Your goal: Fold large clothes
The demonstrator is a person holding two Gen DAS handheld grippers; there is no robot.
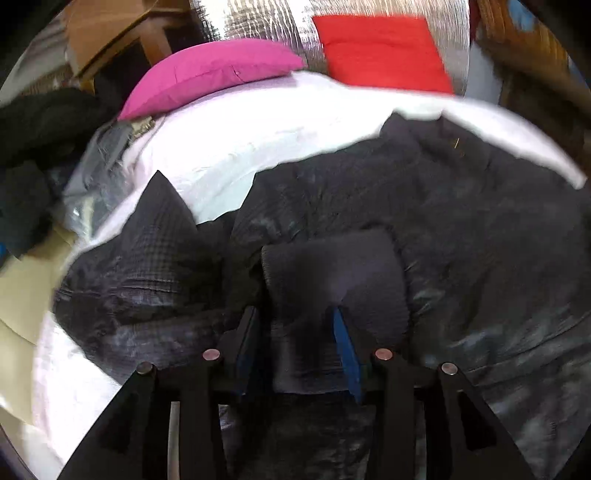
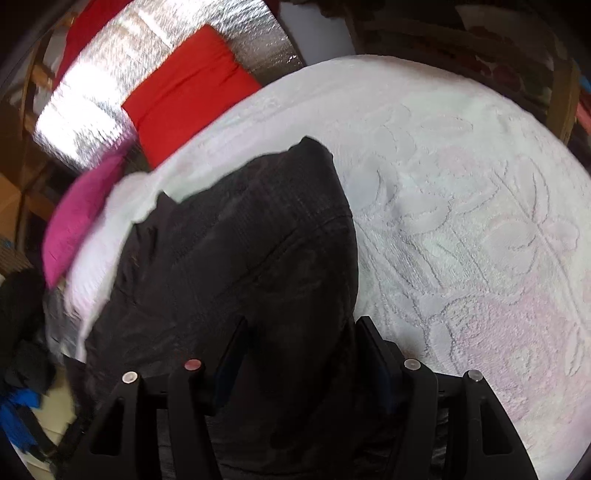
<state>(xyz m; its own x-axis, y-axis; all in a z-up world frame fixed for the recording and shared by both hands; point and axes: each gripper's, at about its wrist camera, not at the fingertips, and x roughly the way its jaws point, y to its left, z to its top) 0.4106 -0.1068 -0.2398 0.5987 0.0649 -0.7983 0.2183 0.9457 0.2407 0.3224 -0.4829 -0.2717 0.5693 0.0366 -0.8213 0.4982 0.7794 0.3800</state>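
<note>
A large black quilted jacket (image 1: 461,229) lies spread on a white textured bedspread (image 1: 258,140). In the left wrist view my left gripper (image 1: 295,317) has its blue-padded fingers around a dark ribbed cuff (image 1: 332,269) of the jacket, which sits between the jaws. In the right wrist view my right gripper (image 2: 299,328) has a thick fold of the same jacket (image 2: 240,240) bunched between its fingers, with the bedspread (image 2: 461,221) stretching away to the right.
A magenta pillow (image 1: 207,74) and a red pillow (image 1: 384,51) lie at the head of the bed against a silver foil panel (image 1: 266,22). Dark clothes (image 1: 33,147) are piled off the bed's left side.
</note>
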